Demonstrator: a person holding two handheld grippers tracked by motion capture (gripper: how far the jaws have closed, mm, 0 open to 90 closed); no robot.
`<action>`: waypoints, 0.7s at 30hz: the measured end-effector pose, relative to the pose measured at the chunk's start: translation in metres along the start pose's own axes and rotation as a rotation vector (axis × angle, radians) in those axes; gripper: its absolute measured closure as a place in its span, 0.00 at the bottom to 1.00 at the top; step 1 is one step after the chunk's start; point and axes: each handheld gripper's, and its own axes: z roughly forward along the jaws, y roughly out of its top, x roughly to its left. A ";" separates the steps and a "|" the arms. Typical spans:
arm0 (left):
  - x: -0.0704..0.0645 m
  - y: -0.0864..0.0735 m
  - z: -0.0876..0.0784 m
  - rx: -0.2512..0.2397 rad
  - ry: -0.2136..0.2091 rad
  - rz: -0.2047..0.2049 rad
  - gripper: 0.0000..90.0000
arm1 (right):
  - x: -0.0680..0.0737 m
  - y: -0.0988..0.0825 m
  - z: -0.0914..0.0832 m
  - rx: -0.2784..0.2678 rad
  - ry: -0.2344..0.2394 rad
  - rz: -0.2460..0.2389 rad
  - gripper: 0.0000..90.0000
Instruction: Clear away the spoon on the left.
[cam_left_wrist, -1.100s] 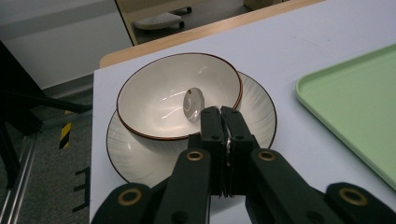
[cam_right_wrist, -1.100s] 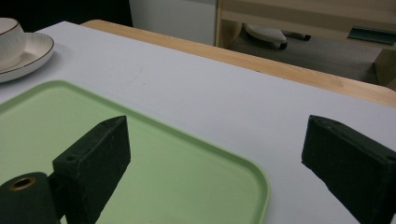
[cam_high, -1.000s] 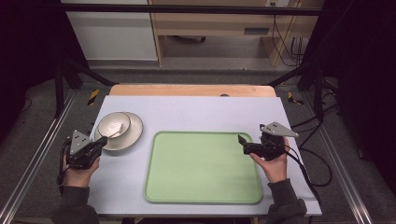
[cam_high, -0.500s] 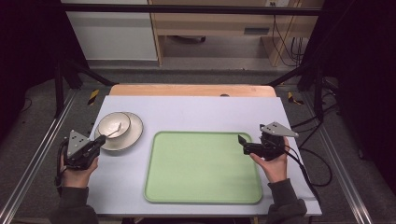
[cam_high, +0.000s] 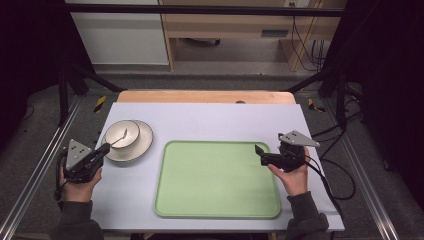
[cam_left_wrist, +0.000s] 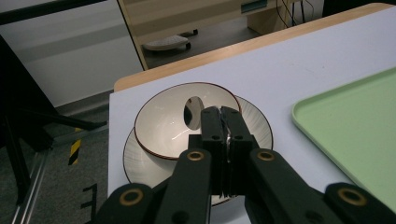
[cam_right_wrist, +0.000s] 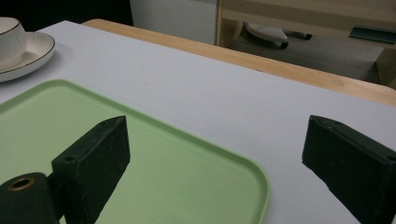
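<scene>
1. In the high view, the left gripper (cam_high: 102, 150) is at the lower left of the frame. Its jaws are pressed together on the handle of a spoon (cam_high: 120, 139).
2. The spoon end lies inside a white bowl (cam_high: 121, 134), which stands on a white plate (cam_high: 142, 145) on the bench (cam_high: 215, 120), left of centre.
3. In the left gripper view, the bowl (cam_left_wrist: 163, 121) is in the middle of the frame, just behind the jaws.
4. The right gripper (cam_high: 259, 154) is at the right of the high view, over the right edge of a green tray (cam_high: 215, 180). Its jaws stand wide apart, with nothing between them.
</scene>
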 end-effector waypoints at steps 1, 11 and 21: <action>0.000 0.001 -0.001 -0.002 -0.001 -0.002 0.99 | 0.000 0.000 0.000 0.000 0.000 0.000 0.09; -0.003 0.006 -0.008 -0.036 -0.005 0.005 0.99 | 0.000 0.000 -0.001 0.000 0.002 0.002 0.09; -0.011 0.014 -0.017 -0.070 -0.012 0.026 0.99 | 0.000 0.001 -0.001 0.004 0.002 -0.003 0.08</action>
